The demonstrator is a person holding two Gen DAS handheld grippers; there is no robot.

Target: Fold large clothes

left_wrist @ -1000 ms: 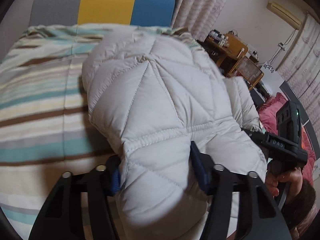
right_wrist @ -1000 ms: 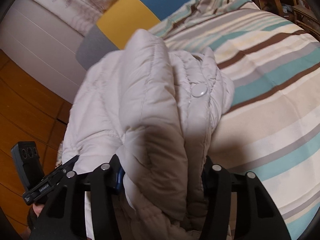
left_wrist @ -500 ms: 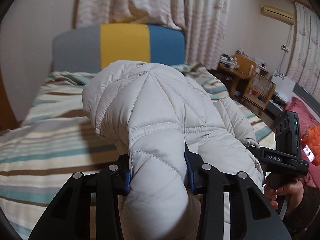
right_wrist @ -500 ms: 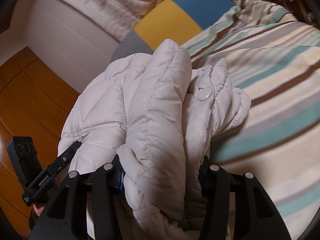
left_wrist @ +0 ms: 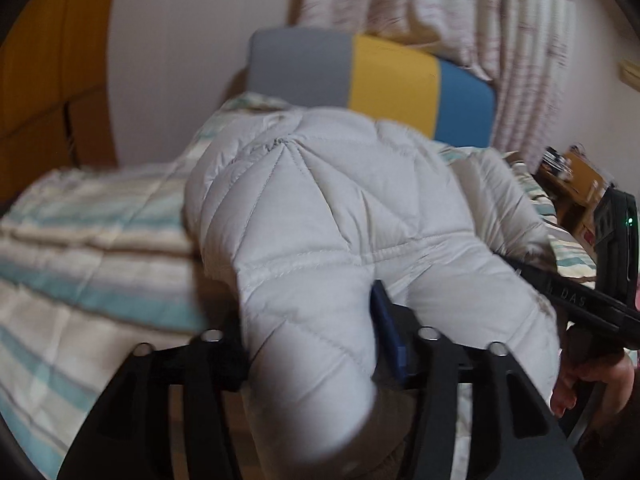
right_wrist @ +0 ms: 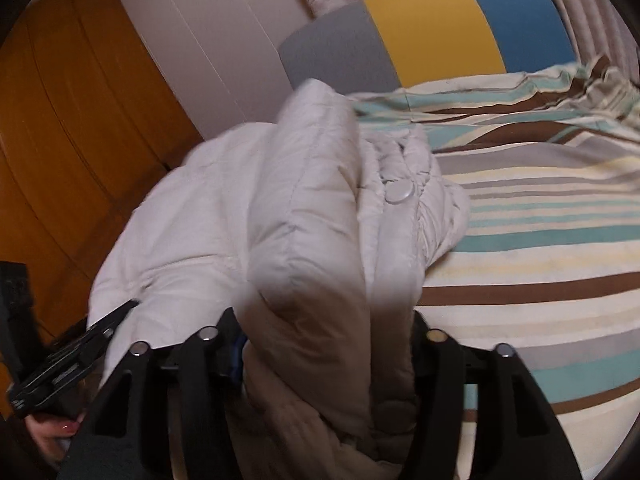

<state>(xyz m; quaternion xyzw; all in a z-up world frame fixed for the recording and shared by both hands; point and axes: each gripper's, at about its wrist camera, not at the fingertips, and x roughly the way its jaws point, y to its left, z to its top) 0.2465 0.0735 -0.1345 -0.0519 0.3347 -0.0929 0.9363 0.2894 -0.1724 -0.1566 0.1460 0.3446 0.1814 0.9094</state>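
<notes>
Left to right: left claw [left_wrist: 316, 344] pinches a quilted fold of the white down jacket [left_wrist: 340, 216]; right claw [right_wrist: 324, 340] clamps a thicker bunch beside a snap button [right_wrist: 399, 192]. Jacket hangs bunched above the striped bed [right_wrist: 540, 240]. Step in hand: carrying; next, lay it flat, probably, spreading both edges.

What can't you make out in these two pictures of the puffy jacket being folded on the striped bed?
- Left wrist view: the left claw grips the jacket; padding covers its left finger.
- Right wrist view: the right claw is buried in jacket folds; its right pad is hidden.
- Both views: the jacket's lower end is cut off by the bottom edge.
- Left wrist view: items on the wooden shelf are blurred and too small.
- Both views: whether the jacket touches the striped bedding is hidden.
</notes>
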